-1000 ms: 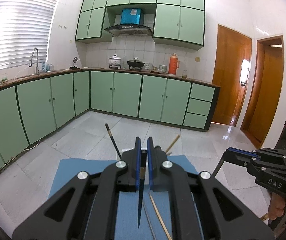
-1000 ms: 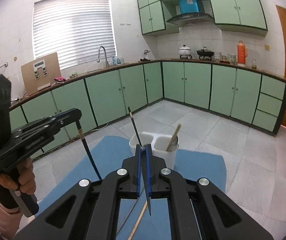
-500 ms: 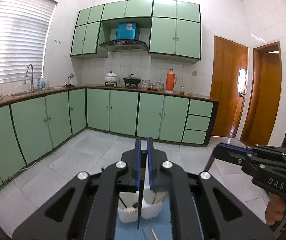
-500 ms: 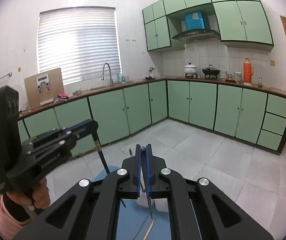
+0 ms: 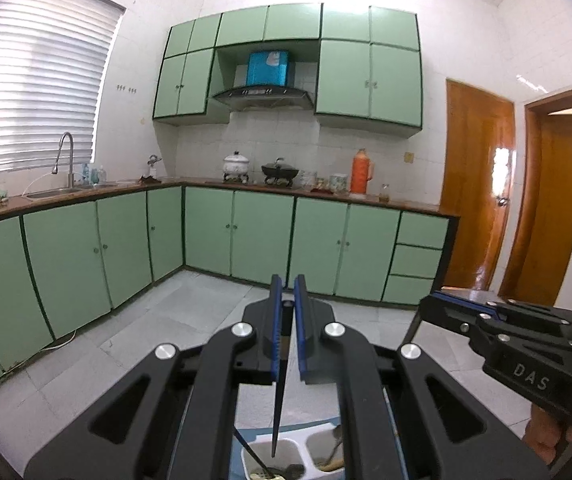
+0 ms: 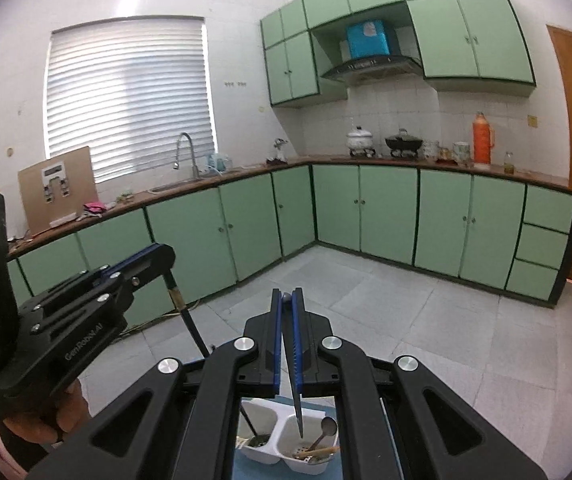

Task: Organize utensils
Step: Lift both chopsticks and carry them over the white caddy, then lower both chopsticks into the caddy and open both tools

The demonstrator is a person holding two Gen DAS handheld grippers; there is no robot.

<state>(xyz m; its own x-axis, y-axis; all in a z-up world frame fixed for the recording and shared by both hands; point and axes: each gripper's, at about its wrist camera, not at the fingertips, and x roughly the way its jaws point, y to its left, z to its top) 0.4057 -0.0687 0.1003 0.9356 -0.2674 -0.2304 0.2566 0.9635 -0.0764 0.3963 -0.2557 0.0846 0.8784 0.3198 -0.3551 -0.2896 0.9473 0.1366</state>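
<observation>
Chopstick (image 5: 279, 400) hangs tip-down at lower centre; my left gripper (image 5: 288, 292) clamps it, right gripper (image 6: 287, 304) clamps another, both nearly level.

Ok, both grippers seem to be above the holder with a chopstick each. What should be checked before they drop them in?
1. Left gripper shut on its chopstick: ok.
2. Right gripper shut on its chopstick: ok.
3. Left chopstick tip over the holder's left compartment: ok, in the left wrist view.
4. Right chopstick tip over the right compartment: ok, in the right wrist view.
5. Room in the compartments: ok; the left holds a dark chopstick, the right a spoon.
6. Tips lower than the rim: cannot tell.
</observation>
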